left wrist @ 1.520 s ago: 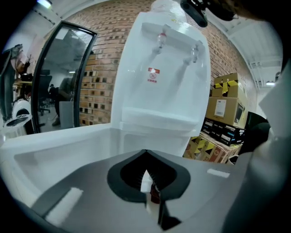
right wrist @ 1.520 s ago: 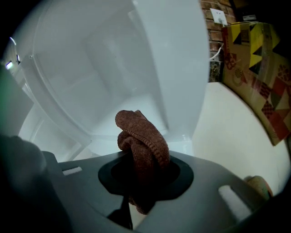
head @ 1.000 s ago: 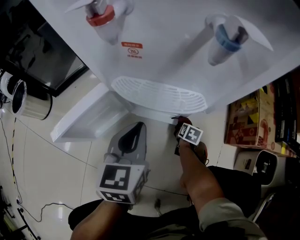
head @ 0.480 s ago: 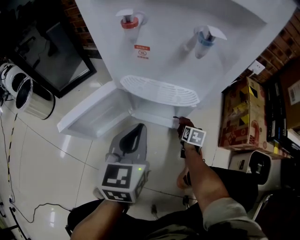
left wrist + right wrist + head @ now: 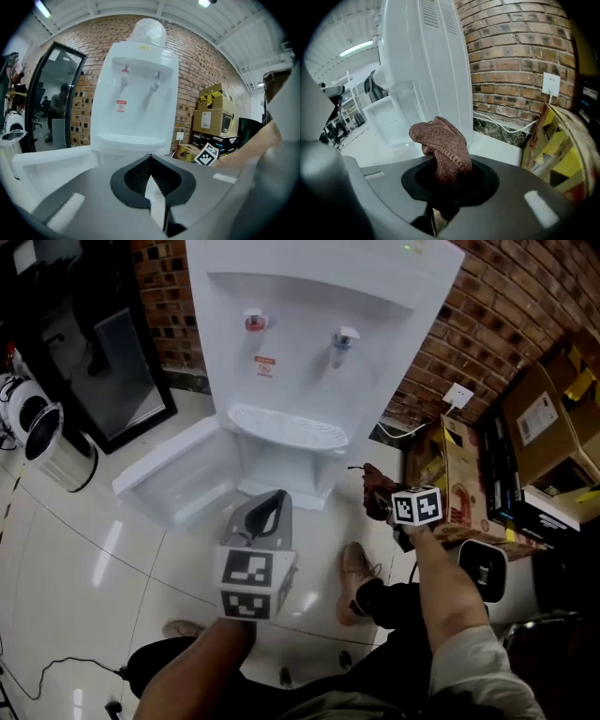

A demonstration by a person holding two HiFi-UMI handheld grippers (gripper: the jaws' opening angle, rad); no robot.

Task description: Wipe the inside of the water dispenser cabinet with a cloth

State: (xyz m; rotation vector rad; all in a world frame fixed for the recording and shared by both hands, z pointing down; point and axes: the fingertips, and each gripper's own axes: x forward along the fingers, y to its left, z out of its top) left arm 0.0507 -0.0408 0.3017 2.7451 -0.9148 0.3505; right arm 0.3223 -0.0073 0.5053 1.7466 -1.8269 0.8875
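Cloth (image 5: 443, 145): brown, knitted, bunched; pinched between the partly closed jaws of the right gripper (image 5: 440, 199), its crown standing above them. Position: near the dispenser (image 5: 300, 352), at its right side, outside the cabinet (image 5: 281, 470), door (image 5: 178, 479) open. Left gripper (image 5: 157, 206): jaws fully together, nothing held, facing the dispenser front

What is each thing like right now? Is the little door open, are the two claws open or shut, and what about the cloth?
Cabinet door: swung wide open, out to the left of the dispenser.
Left claw: shut, with nothing in it.
Right claw: shut on the cloth.
Cloth: brown, bunched up, sticking out of the right claw, not touching the dispenser.
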